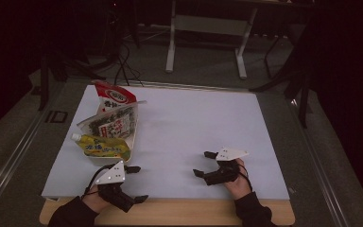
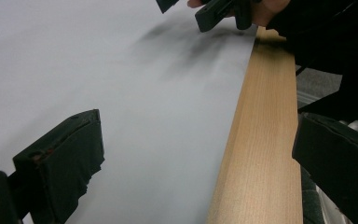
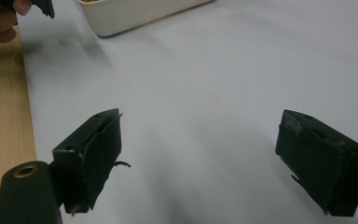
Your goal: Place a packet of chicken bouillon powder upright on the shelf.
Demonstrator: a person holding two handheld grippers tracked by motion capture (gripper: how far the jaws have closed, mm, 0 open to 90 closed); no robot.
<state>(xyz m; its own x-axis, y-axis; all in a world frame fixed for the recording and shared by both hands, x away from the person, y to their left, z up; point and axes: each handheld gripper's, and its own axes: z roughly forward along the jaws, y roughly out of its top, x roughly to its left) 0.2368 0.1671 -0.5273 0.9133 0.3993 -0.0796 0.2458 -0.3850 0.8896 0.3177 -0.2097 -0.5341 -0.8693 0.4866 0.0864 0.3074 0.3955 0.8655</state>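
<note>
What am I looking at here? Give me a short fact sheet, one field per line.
Surface: white sheet on a wooden table
Left claw: open, empty, near the table's front edge
Right claw: open, empty, resting on the sheet
Container: white tray at the sheet's left side
In the tray: yellow pouch, green-and-red packet, red-topped packet
Nearest claw to tray: the left one
Contact with packets: none

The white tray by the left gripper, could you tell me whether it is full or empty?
Full: the white tray holds a yellow pouch, a green seaweed packet and a red-topped bag that rise above its rim.
</note>
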